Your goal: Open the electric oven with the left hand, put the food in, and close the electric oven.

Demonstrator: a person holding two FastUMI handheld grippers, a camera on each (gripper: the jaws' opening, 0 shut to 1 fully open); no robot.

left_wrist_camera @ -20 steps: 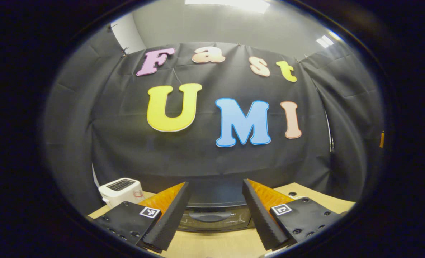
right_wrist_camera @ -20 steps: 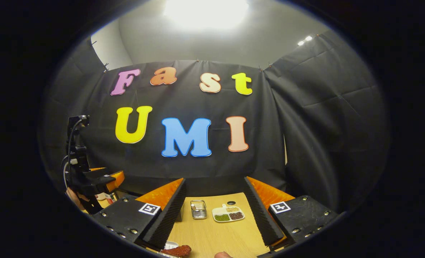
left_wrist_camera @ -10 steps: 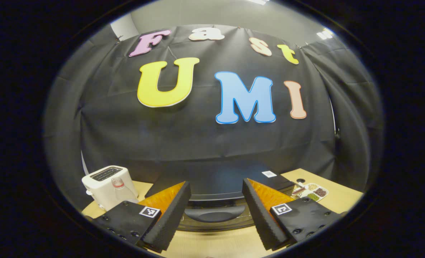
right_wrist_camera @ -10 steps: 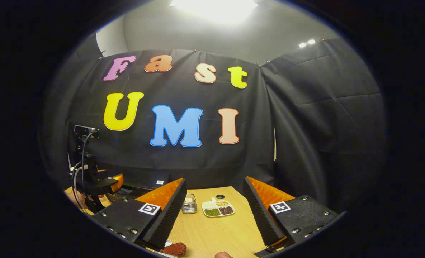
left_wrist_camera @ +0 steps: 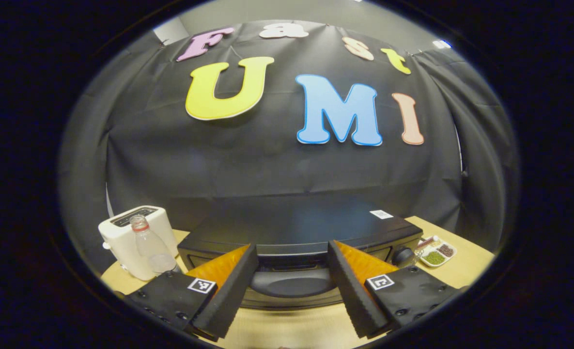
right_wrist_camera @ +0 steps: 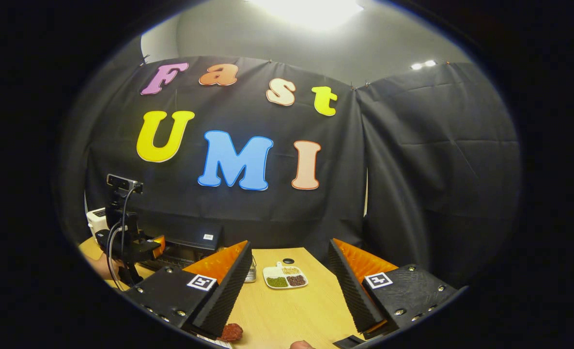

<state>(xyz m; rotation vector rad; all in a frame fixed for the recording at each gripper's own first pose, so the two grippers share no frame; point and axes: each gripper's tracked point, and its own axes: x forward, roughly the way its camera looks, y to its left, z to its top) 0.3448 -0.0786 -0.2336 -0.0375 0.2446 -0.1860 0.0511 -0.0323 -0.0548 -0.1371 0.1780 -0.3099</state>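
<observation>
Left gripper [left_wrist_camera: 291,286] low in the frame, fingers spread wide, nothing between them but the oven's door handle [left_wrist_camera: 287,282] just beyond, not touched. The electric oven [left_wrist_camera: 296,232] sits closed, centre bottom. Toaster [left_wrist_camera: 122,232] and a clear bottle [left_wrist_camera: 148,245] at lower left, a divided dish [left_wrist_camera: 437,252] at lower right. Right gripper [right_wrist_camera: 289,291] also spread and empty over the wooden table [right_wrist_camera: 296,310]; the reddish food [right_wrist_camera: 231,332] lies at the bottom edge by its left finger.
</observation>
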